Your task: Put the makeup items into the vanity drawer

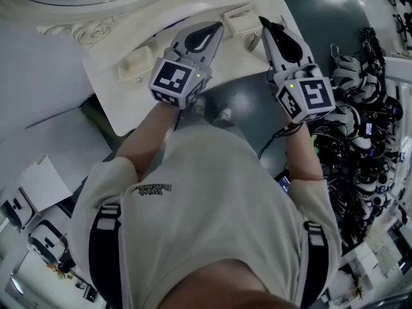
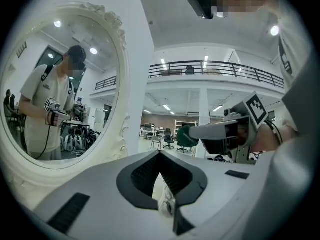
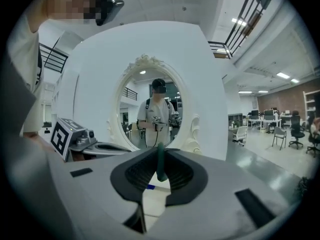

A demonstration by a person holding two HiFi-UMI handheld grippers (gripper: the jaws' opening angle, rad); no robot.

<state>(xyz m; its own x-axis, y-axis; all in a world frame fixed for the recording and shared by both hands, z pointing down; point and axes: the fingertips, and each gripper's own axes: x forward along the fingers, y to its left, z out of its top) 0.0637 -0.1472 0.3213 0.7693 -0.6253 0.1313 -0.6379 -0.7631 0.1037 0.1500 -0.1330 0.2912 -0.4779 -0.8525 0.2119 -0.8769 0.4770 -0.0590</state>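
Both grippers hover over the white vanity top (image 1: 116, 102). My right gripper (image 1: 264, 23) (image 3: 160, 171) is shut on a thin dark green makeup item (image 3: 160, 161), which stands upright between the pads. From the left gripper view the item shows as a round green disc (image 2: 187, 136) at that gripper's tip. My left gripper (image 1: 215, 29) (image 2: 160, 156) is to its left, jaws meeting at the tips with nothing held. A small pale object (image 2: 168, 204) lies on the top below the left jaws. Two small cream compartments (image 1: 135, 64) (image 1: 241, 19) sit on the vanity.
An ornate oval mirror (image 2: 60, 94) (image 3: 152, 109) rises behind the vanity and reflects the person. A tangle of cables and headsets (image 1: 367, 114) fills the floor at the right. White boxes (image 1: 45, 182) lie at the left.
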